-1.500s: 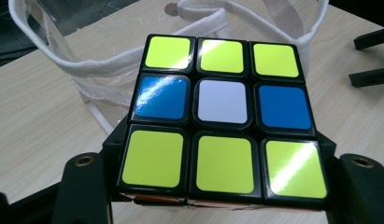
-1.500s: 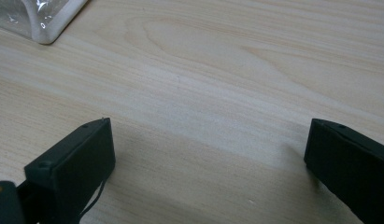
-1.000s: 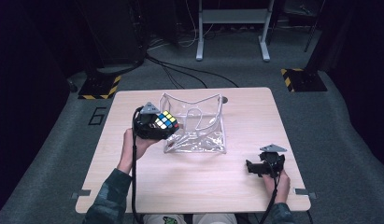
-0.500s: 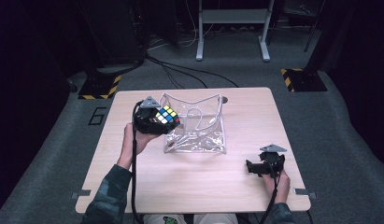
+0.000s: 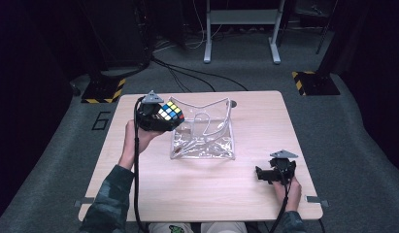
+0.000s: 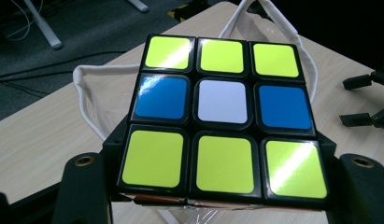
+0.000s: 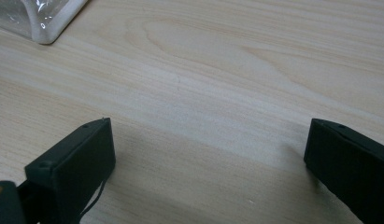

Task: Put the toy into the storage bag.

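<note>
Gripping a puzzle cube (image 5: 170,112) between its two black jaws, the left gripper (image 5: 160,118) is held above the table (image 5: 139,189), at the left edge of a clear bag (image 5: 207,131) with white piping along its rim. In the left gripper view the cube (image 6: 222,119) sits squarely between the jaws, one jaw pressed against each side, and its upper face shows a row of yellow squares, then blue, white and blue, then yellow again; behind it the bag's white-edged opening (image 6: 91,93) stands spread on the light wood. The person's left hand (image 5: 139,141) carries this gripper, with a black cable trailing back along the sleeve. The right gripper (image 5: 265,174) rests low near the table's near right corner, well apart from the bag and the cube, held by the right hand (image 5: 289,187). In the right gripper view its jaws stand spread wide with bare wood between them, and a corner of the bag (image 7: 45,21) lies at the upper left.
</note>
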### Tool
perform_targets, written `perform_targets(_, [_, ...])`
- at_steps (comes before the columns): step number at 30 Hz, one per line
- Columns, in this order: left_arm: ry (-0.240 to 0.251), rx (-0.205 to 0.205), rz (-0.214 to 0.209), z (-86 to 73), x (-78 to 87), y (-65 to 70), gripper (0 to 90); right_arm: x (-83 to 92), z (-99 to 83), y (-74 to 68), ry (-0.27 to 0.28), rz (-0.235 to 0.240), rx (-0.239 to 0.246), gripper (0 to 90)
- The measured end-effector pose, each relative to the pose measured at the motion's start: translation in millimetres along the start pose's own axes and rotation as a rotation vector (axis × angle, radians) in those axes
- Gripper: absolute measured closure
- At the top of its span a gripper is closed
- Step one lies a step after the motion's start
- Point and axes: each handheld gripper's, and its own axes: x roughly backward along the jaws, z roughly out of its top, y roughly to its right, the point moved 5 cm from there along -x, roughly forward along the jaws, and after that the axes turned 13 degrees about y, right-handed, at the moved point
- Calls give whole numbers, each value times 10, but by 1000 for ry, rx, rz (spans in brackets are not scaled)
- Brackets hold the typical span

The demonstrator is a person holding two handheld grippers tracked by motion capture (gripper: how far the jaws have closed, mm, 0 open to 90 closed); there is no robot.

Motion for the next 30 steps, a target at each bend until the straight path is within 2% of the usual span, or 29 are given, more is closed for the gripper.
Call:
perform_targets(13, [4,0,12,99,-53,-69,339,0,0,1,0,2,1,13])
perform_targets(25, [0,15,38,145,-192,-203,339,-2,1,0,1,-2,-2,13])
perform_targets(30, [-18,20,42,136,-271,-243,339,0,1,1,0,2,1,13])
